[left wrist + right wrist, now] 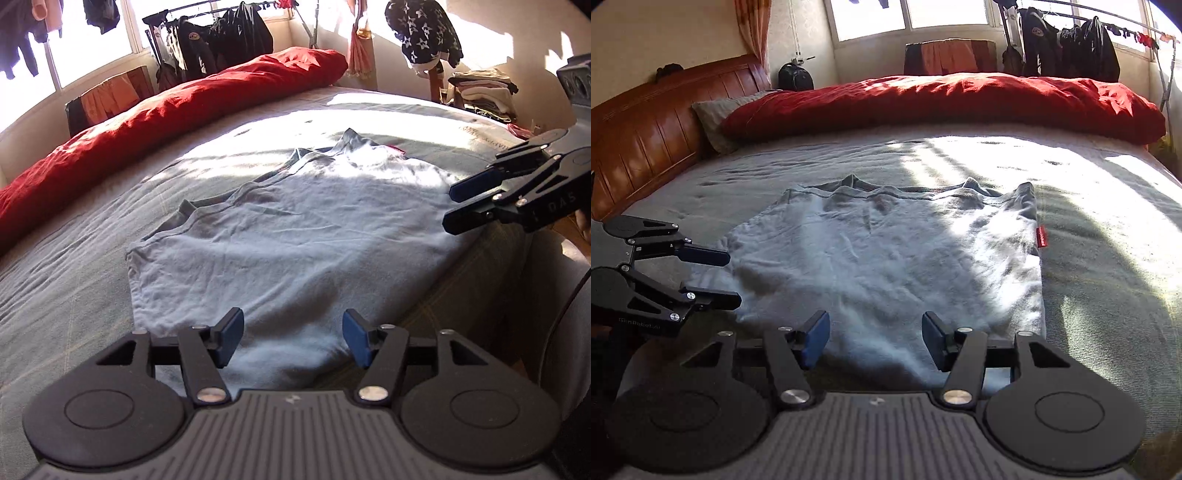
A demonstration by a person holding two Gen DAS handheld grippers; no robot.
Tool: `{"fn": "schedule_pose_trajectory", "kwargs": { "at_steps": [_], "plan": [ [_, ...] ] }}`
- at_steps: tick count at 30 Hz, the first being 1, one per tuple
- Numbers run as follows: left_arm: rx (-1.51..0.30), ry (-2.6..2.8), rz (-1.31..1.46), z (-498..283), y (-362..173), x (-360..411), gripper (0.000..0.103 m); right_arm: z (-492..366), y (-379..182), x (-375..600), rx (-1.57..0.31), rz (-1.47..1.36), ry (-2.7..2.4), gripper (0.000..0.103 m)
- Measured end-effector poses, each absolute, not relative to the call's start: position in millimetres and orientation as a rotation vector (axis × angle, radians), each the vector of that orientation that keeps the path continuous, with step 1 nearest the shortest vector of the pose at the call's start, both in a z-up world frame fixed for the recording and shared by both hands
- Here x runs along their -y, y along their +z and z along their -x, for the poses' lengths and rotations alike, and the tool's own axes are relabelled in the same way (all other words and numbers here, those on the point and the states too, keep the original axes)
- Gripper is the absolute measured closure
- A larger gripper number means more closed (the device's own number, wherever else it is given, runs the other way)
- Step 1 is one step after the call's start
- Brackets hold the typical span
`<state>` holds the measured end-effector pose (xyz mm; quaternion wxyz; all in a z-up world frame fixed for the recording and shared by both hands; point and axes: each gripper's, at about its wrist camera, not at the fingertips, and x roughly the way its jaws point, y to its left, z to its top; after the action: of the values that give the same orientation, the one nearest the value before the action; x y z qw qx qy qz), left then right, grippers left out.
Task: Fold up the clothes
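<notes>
Pale blue shirt (886,258) lies spread flat on bed (1108,295), long axis near-to-far | left gripper (291,338) and right gripper (874,338) both over near hem, fingers open, empty | neither nearer

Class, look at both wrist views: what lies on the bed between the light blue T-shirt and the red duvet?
Only bare grey bedsheet, partly sunlit, separates the T-shirt from the red duvet. The right wrist view shows it best; the left agrees.
</notes>
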<state>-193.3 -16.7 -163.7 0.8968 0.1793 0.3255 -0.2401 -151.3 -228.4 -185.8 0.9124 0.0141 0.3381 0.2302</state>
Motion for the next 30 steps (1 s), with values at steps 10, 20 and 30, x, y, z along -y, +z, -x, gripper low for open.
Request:
{"fn": "schedule_pose_trajectory", "kwargs": {
  "at_steps": [10,20,30],
  "plan": [
    [-0.774,-0.385,-0.135,172,-189,-6,0.029,145,-196,246,-0.724,-0.066,0.398,0.021],
    [-0.699,-0.396,-0.091,145,-170,9,0.028,123,-182,234,-0.653,-0.024,0.39,0.015],
    [-0.756,-0.299,-0.062,103,-196,-7,0.027,64,-210,240,-0.724,-0.048,0.316,0.014]
  ]
}}
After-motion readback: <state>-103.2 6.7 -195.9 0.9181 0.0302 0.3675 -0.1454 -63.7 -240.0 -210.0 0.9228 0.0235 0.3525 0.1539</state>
